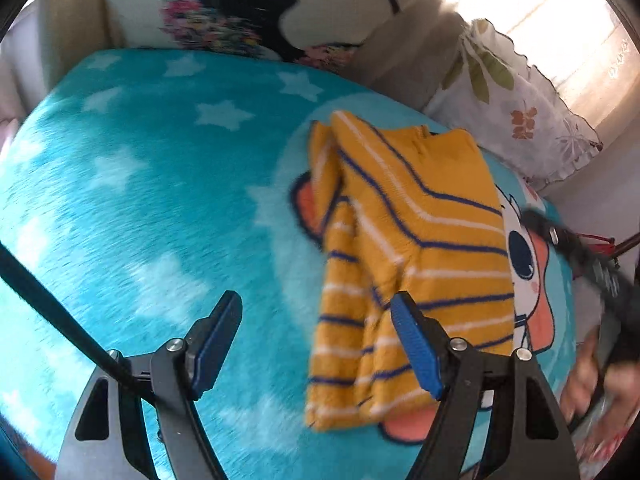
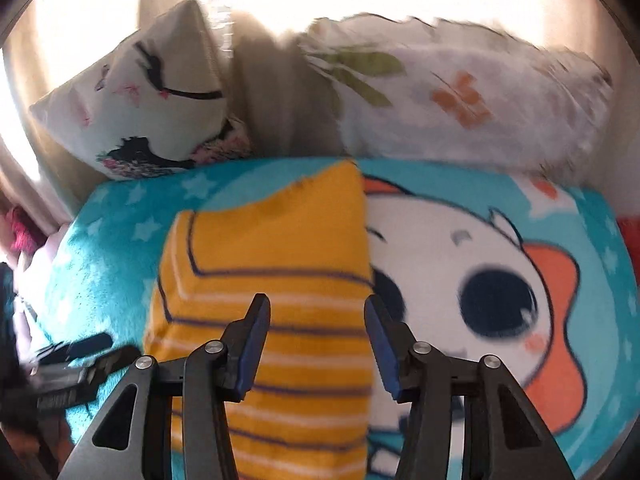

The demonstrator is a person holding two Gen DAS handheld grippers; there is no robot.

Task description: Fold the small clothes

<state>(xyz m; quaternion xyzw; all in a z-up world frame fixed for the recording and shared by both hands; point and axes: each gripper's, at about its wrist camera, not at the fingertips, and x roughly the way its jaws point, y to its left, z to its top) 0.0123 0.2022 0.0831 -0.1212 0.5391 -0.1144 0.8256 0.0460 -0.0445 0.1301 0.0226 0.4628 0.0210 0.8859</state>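
The left gripper (image 1: 316, 340) is hovering above the bed with its two blue-padded fingers (image 1: 416, 348) spread wide and nothing between them, angled forward and down over the turquoise star blanket (image 1: 140, 184); its right finger is overlapping the lower edge of the yellow striped garment (image 1: 408, 240) in view, though whether it is touching the cloth cannot be told. The right gripper (image 2: 317, 344) is likewise standing open, a little narrower, holding nothing, and pointing along the length of the yellow striped garment (image 2: 280, 264), which is lying directly beneath and ahead of its fingers. The garment is resting folded into a long narrow shape on the blanket, partly covering the cartoon face (image 2: 480, 280) printed there. In the left wrist view, the right gripper's dark body (image 1: 592, 264) is appearing blurred at the right edge, beside the garment. Beyond the blanket, a floral pillow (image 1: 520, 108) and a cushion with a dark printed figure (image 1: 240, 20) are leaning against the backrest.
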